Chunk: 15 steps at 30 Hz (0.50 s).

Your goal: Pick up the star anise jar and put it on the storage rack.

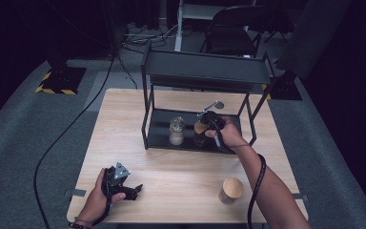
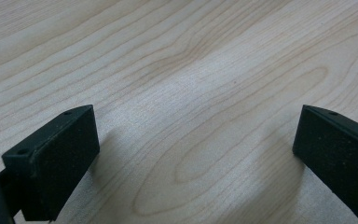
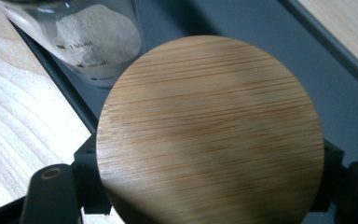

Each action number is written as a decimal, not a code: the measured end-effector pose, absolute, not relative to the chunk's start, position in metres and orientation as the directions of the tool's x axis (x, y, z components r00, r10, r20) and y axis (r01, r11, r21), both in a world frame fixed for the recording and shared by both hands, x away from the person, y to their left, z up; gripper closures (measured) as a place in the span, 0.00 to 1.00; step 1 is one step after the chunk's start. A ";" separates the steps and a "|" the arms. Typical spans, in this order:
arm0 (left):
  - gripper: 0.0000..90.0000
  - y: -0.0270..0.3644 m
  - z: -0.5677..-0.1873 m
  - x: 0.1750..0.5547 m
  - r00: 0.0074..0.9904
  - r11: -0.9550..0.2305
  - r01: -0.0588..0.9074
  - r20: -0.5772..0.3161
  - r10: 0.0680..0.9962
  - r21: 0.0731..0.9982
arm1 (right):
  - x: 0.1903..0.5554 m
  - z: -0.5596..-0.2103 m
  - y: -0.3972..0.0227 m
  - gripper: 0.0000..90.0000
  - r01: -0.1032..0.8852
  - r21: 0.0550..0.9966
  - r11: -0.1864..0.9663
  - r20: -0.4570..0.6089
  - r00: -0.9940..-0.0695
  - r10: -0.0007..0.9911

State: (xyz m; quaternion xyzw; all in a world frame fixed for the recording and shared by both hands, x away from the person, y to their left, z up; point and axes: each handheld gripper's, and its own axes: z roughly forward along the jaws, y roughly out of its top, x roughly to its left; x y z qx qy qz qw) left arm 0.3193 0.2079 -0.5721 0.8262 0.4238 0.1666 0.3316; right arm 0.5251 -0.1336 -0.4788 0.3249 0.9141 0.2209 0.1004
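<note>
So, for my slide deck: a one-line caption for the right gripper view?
Right gripper clamps a round bamboo lid above the dark metal shelf, beside a clear glass jar of pale powder.

Off to the side of my work

I see a lidded jar (image 1: 231, 190) near the tabletop (image 1: 171, 176) front edge, a folding chair (image 1: 231, 29) behind, and yellow-black floor tape (image 1: 55, 88) far left.

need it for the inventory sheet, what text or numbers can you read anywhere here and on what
"150ml": printed graduation mark on the glass jar of pale powder, right gripper view.
A second mark just below it on the same jar: looks like another ml figure, too blurred to read.
Bamboo lid, table, shelf rack: no text.
</note>
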 end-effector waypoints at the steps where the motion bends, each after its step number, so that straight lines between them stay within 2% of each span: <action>1: 0.00 0.208 -0.572 0.319 0.585 -0.421 0.590 -0.006 0.811 0.689 | 0.525 -0.480 -0.134 0.28 0.549 0.467 0.693 -0.042 -0.769 0.638; 15: 0.00 0.208 -0.572 0.319 0.585 -0.421 0.590 -0.006 0.811 0.689 | 0.528 -0.485 -0.139 0.27 0.575 0.475 0.666 -0.004 -0.755 0.655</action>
